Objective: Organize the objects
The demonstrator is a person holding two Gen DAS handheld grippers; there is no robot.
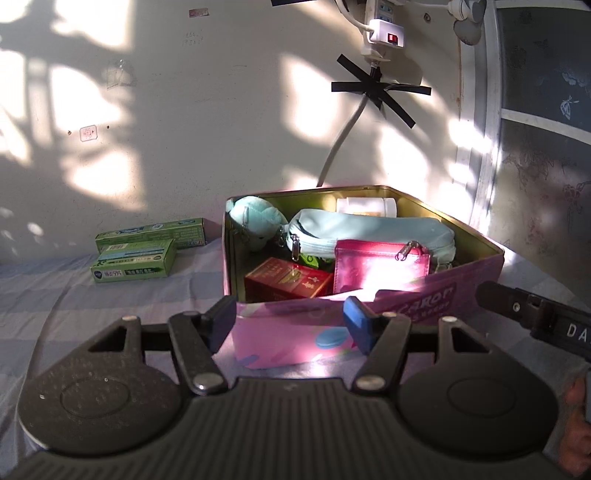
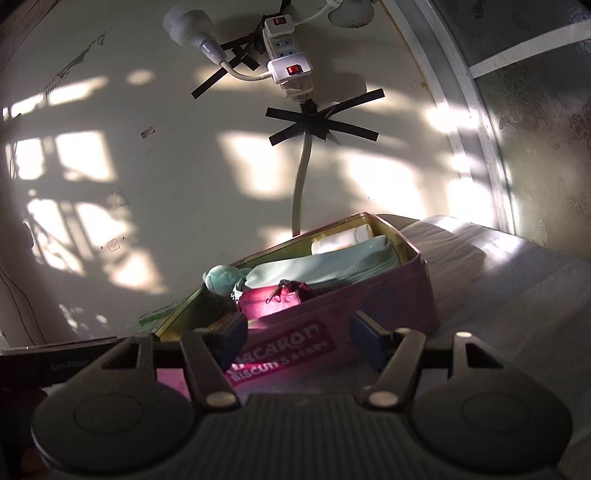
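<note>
A pink biscuit tin (image 1: 413, 301) stands open on the bed against the wall. Inside lie a light blue pouch (image 1: 369, 230), a pink wallet (image 1: 373, 264), a red box (image 1: 286, 278), a teal plush toy (image 1: 255, 221) and a white jar (image 1: 365, 206). My left gripper (image 1: 290, 323) is open just in front of the tin's near wall, nothing between its blue pads. In the right wrist view the same tin (image 2: 391, 295) lies ahead, and my right gripper (image 2: 299, 341) is open in front of its lettered side, holding nothing.
Two green boxes (image 1: 136, 258) lie on the checked sheet (image 1: 55, 295) left of the tin, by the wall. A power strip (image 1: 380, 29) and taped cable hang on the wall above. A window frame (image 1: 484, 129) is at the right. The other gripper's body (image 1: 535, 314) juts in from the right.
</note>
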